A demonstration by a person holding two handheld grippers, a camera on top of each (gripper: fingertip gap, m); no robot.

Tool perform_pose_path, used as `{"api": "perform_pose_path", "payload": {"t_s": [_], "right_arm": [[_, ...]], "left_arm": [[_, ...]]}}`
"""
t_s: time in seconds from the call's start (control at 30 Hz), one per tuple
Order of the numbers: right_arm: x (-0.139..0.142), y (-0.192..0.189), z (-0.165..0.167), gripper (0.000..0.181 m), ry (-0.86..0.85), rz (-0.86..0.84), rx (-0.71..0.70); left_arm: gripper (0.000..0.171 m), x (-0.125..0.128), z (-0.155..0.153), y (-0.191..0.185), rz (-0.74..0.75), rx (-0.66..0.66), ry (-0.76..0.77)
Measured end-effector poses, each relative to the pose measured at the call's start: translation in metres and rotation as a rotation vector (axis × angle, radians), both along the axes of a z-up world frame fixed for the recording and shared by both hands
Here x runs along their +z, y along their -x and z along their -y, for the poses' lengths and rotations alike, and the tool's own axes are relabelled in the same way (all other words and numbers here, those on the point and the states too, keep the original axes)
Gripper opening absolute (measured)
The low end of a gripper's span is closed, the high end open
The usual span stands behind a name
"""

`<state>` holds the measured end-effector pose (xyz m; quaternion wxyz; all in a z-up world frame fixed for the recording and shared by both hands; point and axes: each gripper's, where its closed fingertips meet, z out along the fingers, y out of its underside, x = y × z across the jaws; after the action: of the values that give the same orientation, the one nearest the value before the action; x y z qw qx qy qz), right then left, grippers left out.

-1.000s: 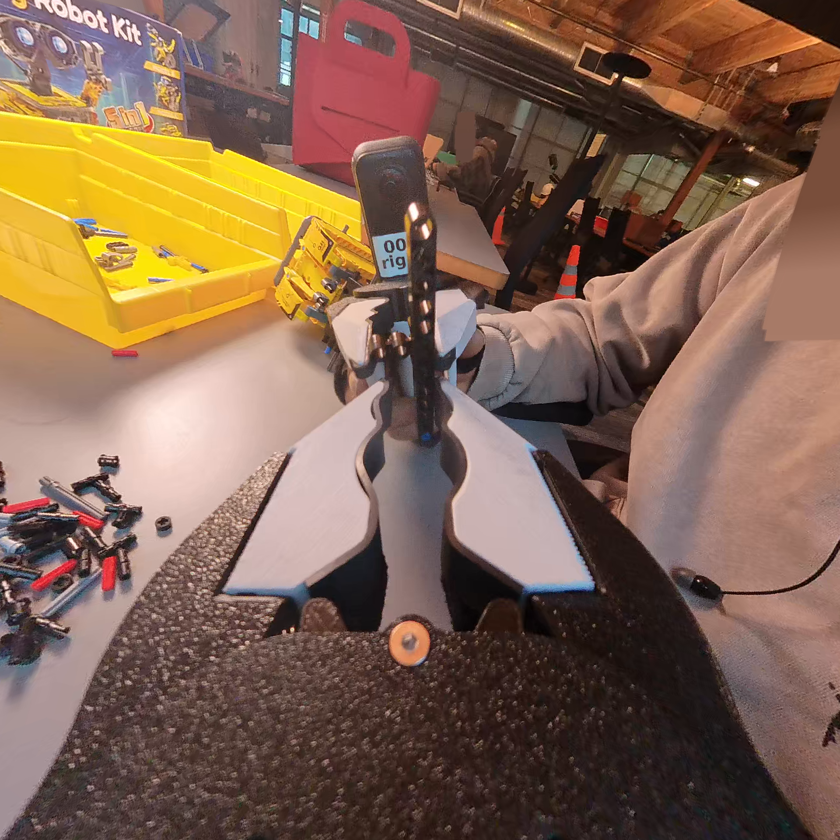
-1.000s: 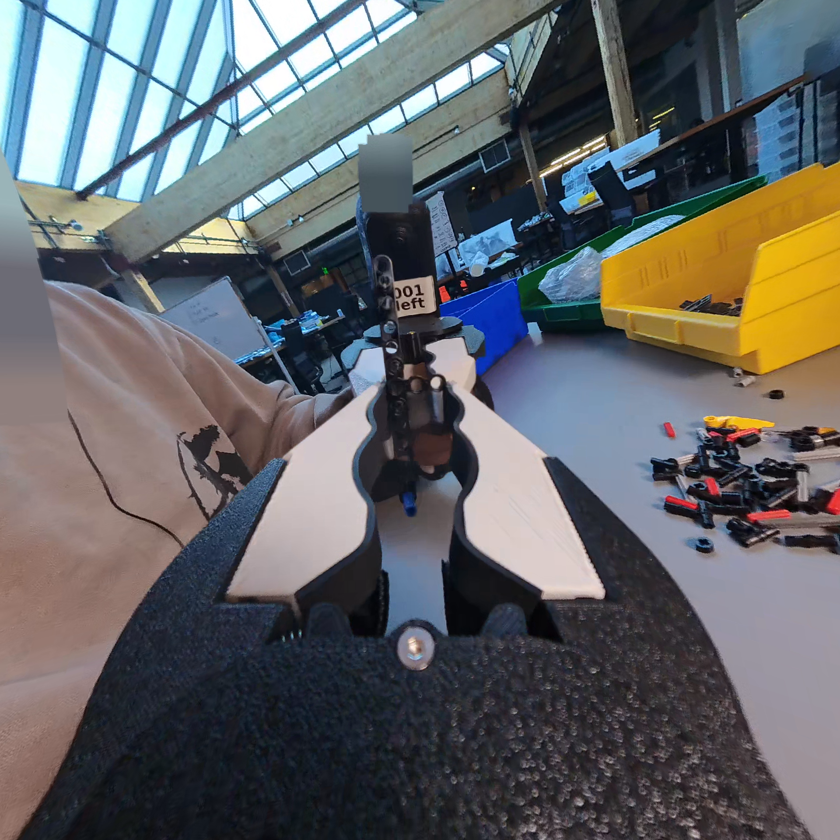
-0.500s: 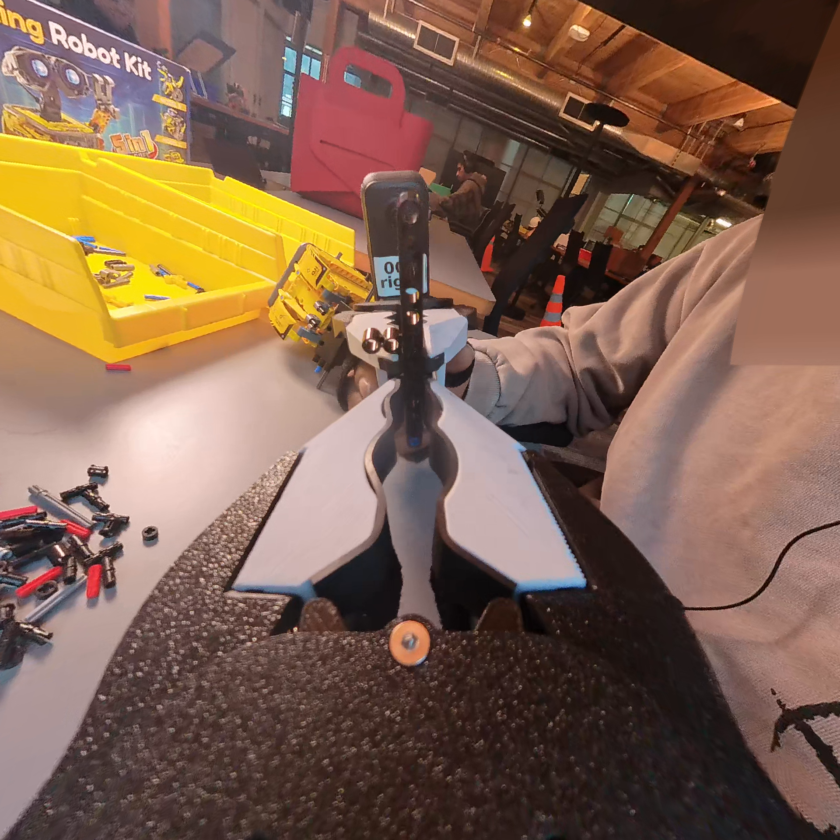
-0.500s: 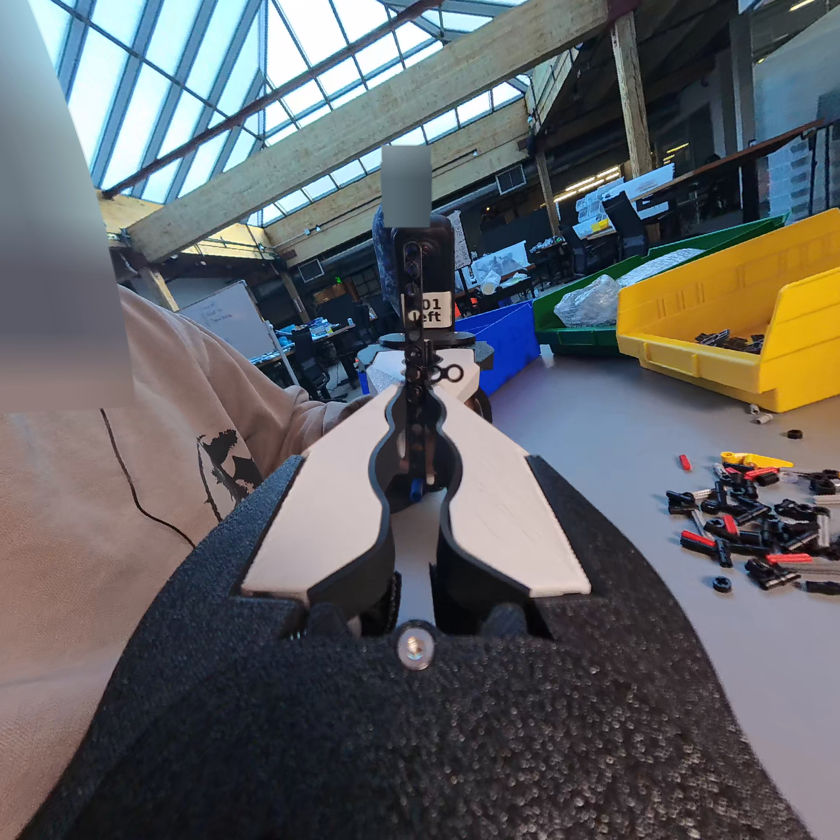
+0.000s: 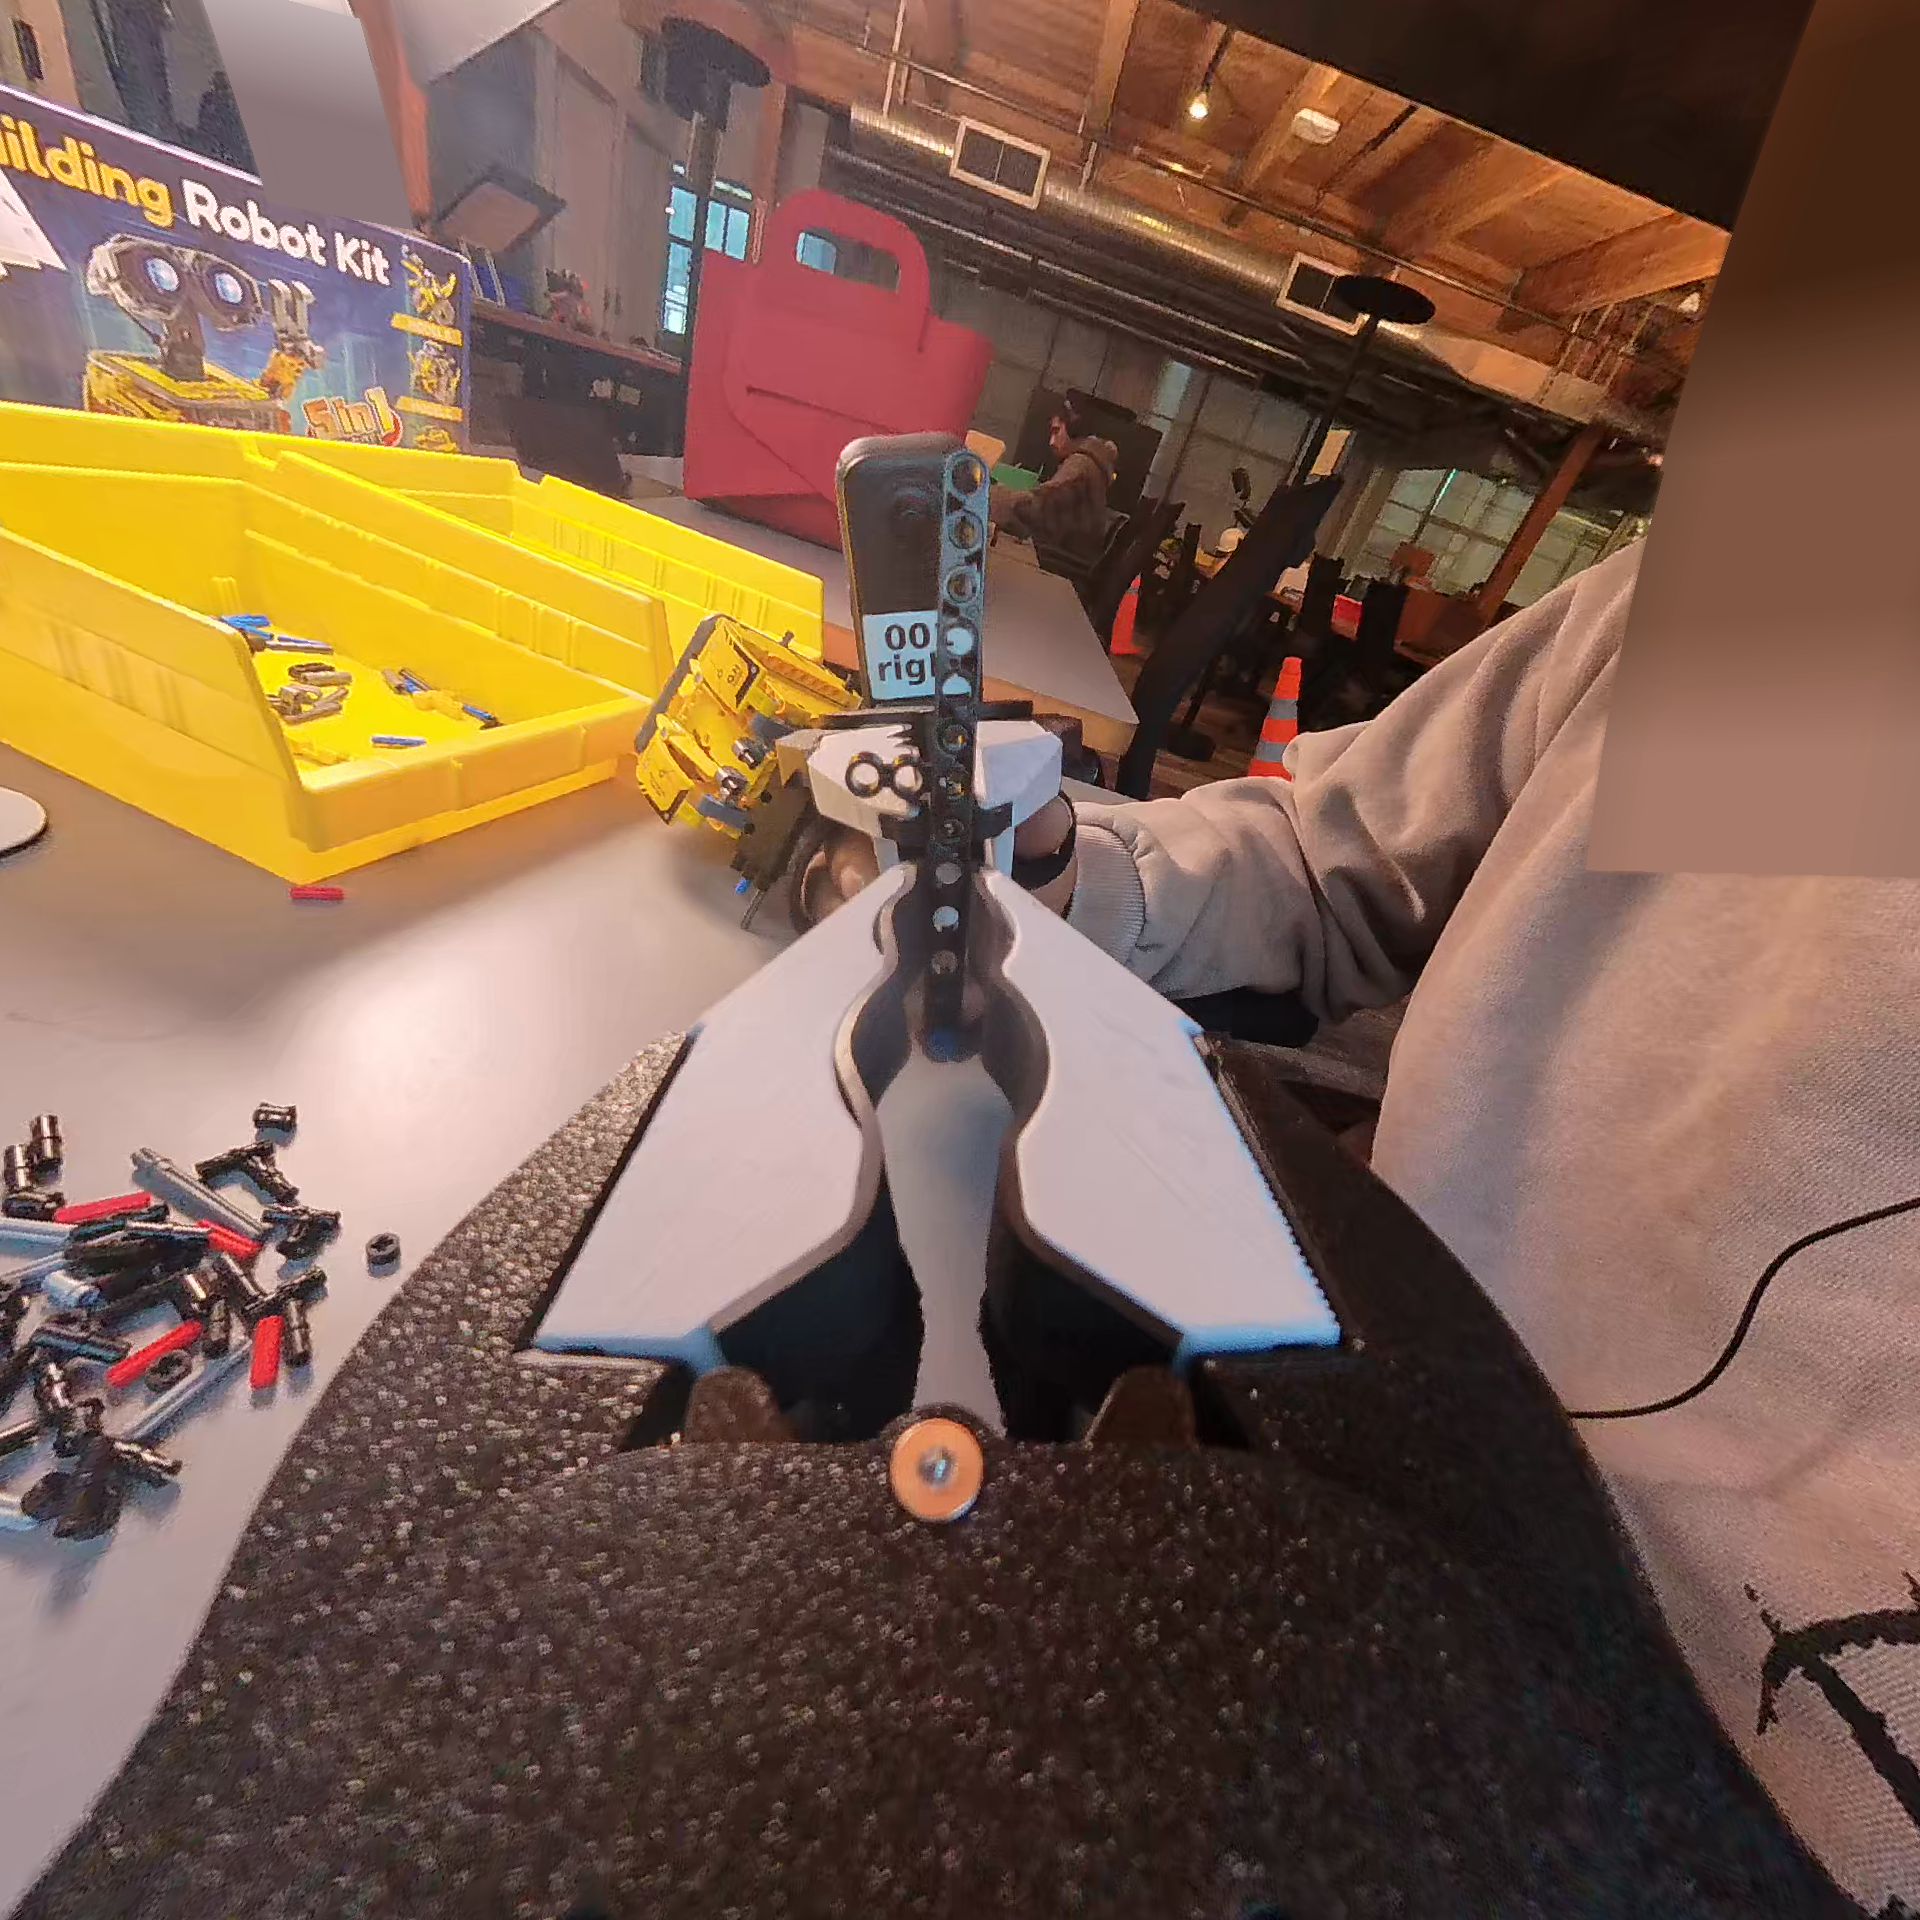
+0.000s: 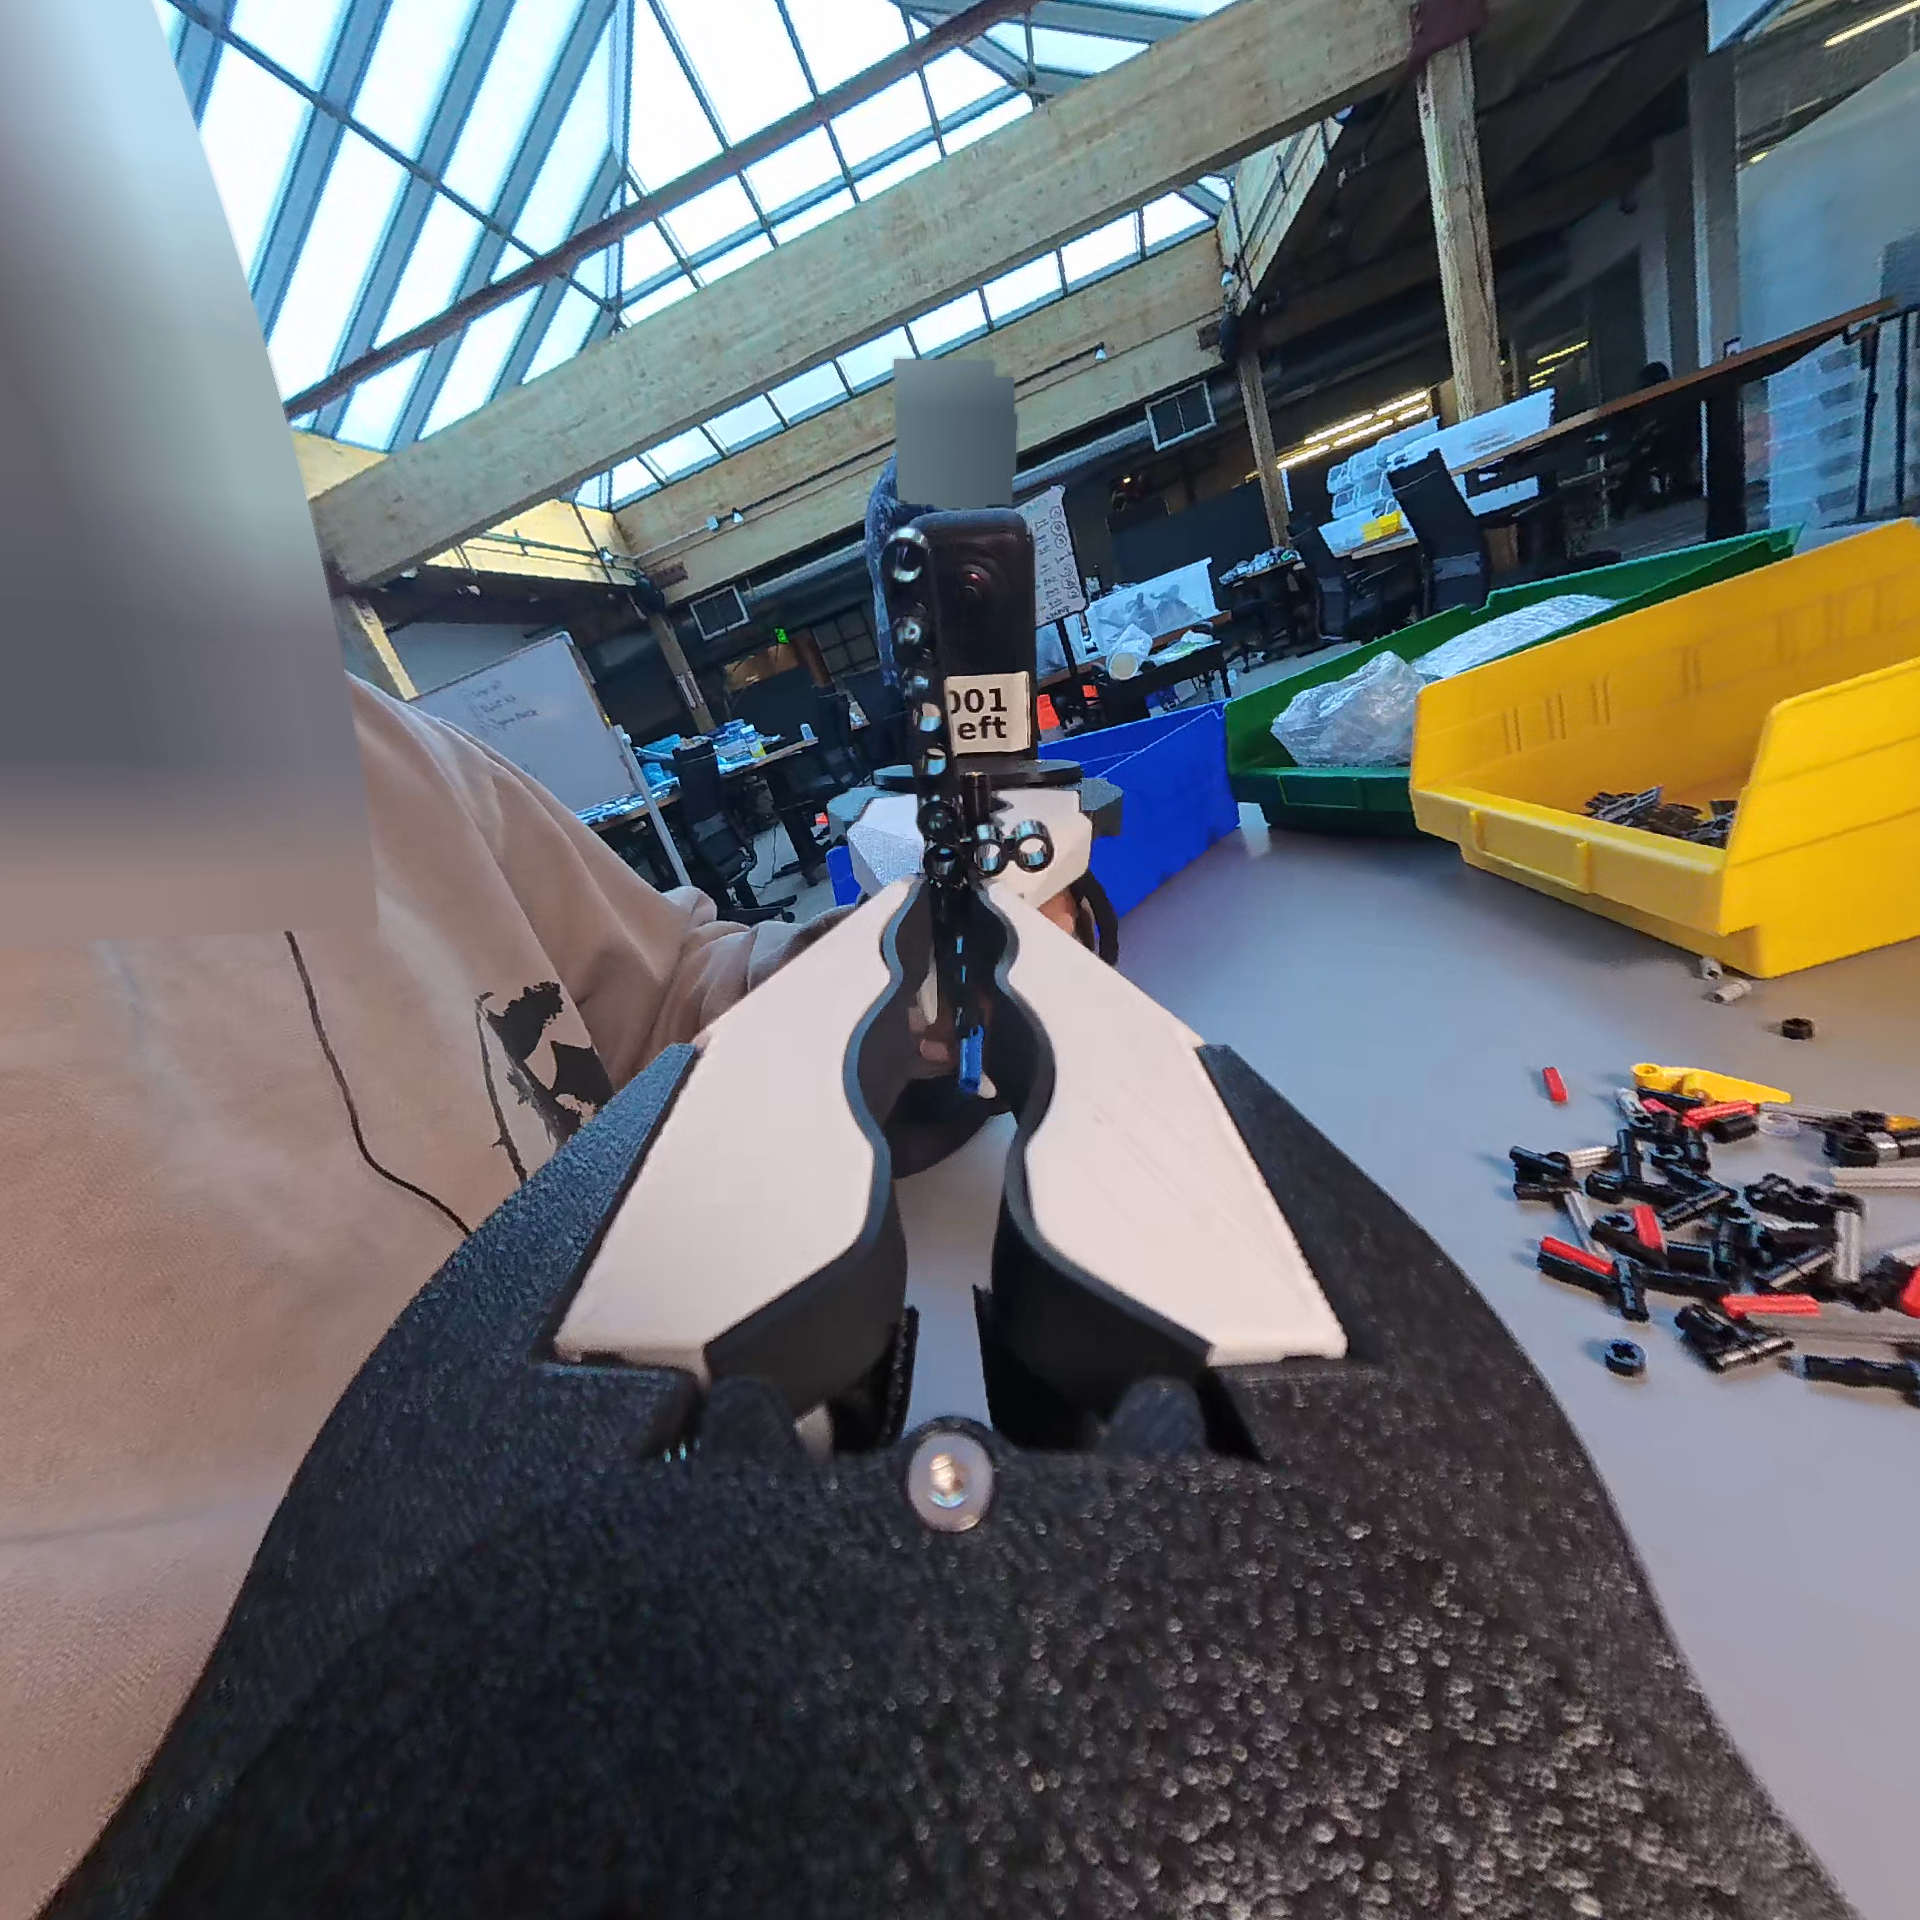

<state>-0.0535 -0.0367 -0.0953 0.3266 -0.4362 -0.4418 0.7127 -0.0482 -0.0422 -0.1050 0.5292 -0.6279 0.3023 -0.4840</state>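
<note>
A long black beam with holes (image 5: 958, 665) stands upright between the two grippers, which face each other above the grey table (image 5: 416, 1018). My left gripper (image 5: 943, 914) is shut on its lower part. My right gripper (image 6: 956, 914) is shut on the same beam (image 6: 914, 665) from the other side; its white fingers (image 5: 1023, 774) show just behind the beam. A small black connector with two rings (image 5: 883, 775) sticks out sideways from the beam, also seen in the right wrist view (image 6: 1008, 854). A blue pin (image 6: 971, 1060) hangs at the beam's bottom end.
A pile of small black, red and grey parts (image 5: 135, 1299) (image 6: 1714, 1226) lies on the table. Yellow bins (image 5: 343, 665) (image 6: 1714, 790), a yellow model (image 5: 717, 727), a kit box (image 5: 229, 301), a red bag (image 5: 821, 384), and blue (image 6: 1153, 790) and green (image 6: 1351, 800) bins stand behind. A person's sleeve is close by. The grippers are tip to tip, or close to it.
Both pairs of jaws have narrowed onto the beam. The beam has turned about its long axis, and the connector now sticks out sideways. Both grippers have tilted slightly.
</note>
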Motion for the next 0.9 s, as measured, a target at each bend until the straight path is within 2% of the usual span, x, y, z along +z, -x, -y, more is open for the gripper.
{"api": "perform_pose_path", "payload": {"t_s": [0.23, 0.3, 0.37, 0.4, 0.47, 0.57, 0.6, 0.7, 0.9], "right_arm": [[-0.001, -0.002, 0.001, 0.003, 0.029, -0.009, 0.025], [-0.006, 0.000, 0.000, 0.004, 0.056, 0.019, 0.044], [-0.014, 0.004, -0.003, 0.005, 0.014, 0.057, 0.000], [-0.013, 0.004, -0.006, 0.009, 0.012, 0.052, -0.026], [-0.011, 0.003, -0.007, 0.034, 0.002, 0.062, -0.027], [-0.008, 0.004, -0.013, 0.048, -0.020, 0.066, -0.068], [-0.008, 0.005, -0.011, 0.046, -0.021, 0.069, -0.064], [-0.007, 0.005, -0.005, 0.022, -0.043, 0.070, -0.051], [-0.014, 0.005, -0.001, 0.022, -0.061, 0.111, -0.014]], "left_arm": [[0.006, 0.004, -0.001, 0.002, 0.032, 0.004, -0.003], [0.006, -0.002, -0.002, 0.003, 0.019, -0.006, 0.021], [0.006, -0.007, -0.004, 0.007, 0.020, -0.012, 0.047], [0.006, -0.006, -0.005, 0.009, 0.037, -0.014, 0.055], [0.006, -0.008, -0.006, 0.010, 0.034, -0.014, 0.061], [0.006, -0.009, -0.002, 0.003, 0.032, -0.044, 0.065], [0.006, -0.010, 0.000, 0.001, 0.029, -0.051, 0.064], [0.007, -0.010, 0.002, -0.004, 0.025, -0.064, 0.057], [0.008, -0.011, 0.004, -0.005, -0.036, -0.054, 0.022]]}}
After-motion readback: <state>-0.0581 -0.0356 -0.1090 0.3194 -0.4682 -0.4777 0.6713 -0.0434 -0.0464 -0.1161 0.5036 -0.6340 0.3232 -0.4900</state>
